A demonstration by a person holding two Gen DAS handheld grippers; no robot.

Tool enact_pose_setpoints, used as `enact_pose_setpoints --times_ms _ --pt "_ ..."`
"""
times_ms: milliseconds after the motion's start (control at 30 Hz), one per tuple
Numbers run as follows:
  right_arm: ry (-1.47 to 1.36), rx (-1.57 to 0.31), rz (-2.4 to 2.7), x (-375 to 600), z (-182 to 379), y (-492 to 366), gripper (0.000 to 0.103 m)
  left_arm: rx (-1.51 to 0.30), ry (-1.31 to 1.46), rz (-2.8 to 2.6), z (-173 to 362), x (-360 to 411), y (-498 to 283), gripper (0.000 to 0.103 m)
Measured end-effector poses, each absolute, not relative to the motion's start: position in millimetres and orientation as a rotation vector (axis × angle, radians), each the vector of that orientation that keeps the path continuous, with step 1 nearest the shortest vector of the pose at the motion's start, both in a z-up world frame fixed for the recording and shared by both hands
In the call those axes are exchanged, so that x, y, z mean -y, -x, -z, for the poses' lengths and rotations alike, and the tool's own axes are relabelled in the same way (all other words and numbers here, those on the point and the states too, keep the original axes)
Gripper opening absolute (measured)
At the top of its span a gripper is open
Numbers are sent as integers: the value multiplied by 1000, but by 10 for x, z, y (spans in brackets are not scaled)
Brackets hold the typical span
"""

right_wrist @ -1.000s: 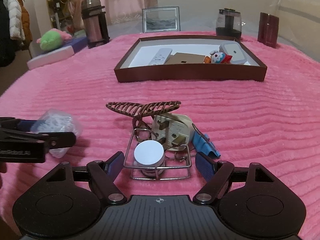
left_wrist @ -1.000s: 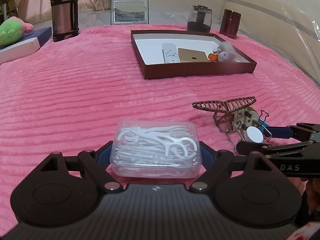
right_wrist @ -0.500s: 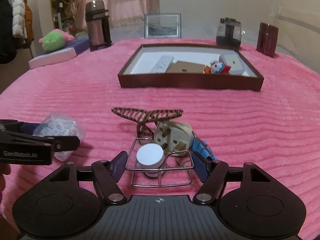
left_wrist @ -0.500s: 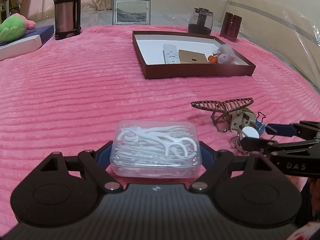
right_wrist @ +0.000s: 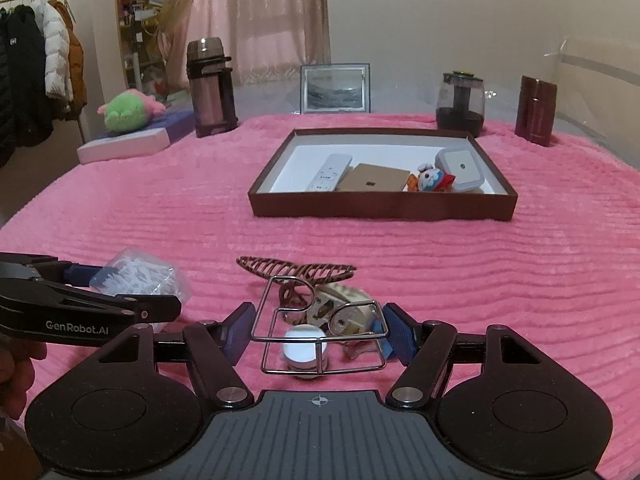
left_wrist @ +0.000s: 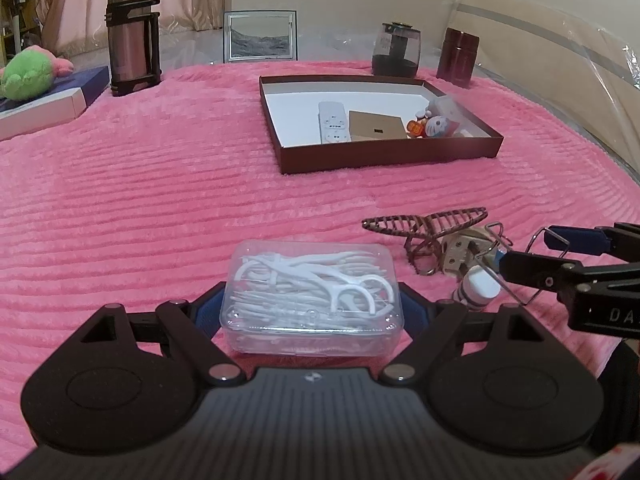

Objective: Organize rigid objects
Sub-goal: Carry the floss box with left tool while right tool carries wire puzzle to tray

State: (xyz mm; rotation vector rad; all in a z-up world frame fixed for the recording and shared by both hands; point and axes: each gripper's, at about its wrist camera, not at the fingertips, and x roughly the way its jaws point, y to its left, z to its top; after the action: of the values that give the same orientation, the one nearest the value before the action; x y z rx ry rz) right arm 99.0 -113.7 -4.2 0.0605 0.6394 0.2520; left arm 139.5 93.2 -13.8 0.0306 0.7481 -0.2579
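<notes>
Left gripper [left_wrist: 312, 304]: clamped on floss-pick box [left_wrist: 312, 292]. Right gripper [right_wrist: 320, 334]: pinching wire rack [right_wrist: 320, 336], long axis left-right. Brown tray [right_wrist: 380, 208]: far, straight ahead, nearer the right gripper.

One brown tray [right_wrist: 380, 208] holding five things, one clear box of floss picks [left_wrist: 312, 296], one wire rack [right_wrist: 320, 336], one hair claw [right_wrist: 296, 272], one wall plug [left_wrist: 460, 250], one small white-capped jar [right_wrist: 305, 346], two grippers, left [left_wrist: 310, 308] and right [right_wrist: 318, 330], one steel flask [right_wrist: 210, 86], one picture frame [right_wrist: 335, 89], one plush toy [right_wrist: 128, 110]
</notes>
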Motion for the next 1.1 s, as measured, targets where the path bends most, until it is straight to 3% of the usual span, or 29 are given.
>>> enact_pose_setpoints --times_ms 1100 --pt "-147 -594 -173 2181 -299 -1205 66 -741 -69 273 -309 -312 -1502 83"
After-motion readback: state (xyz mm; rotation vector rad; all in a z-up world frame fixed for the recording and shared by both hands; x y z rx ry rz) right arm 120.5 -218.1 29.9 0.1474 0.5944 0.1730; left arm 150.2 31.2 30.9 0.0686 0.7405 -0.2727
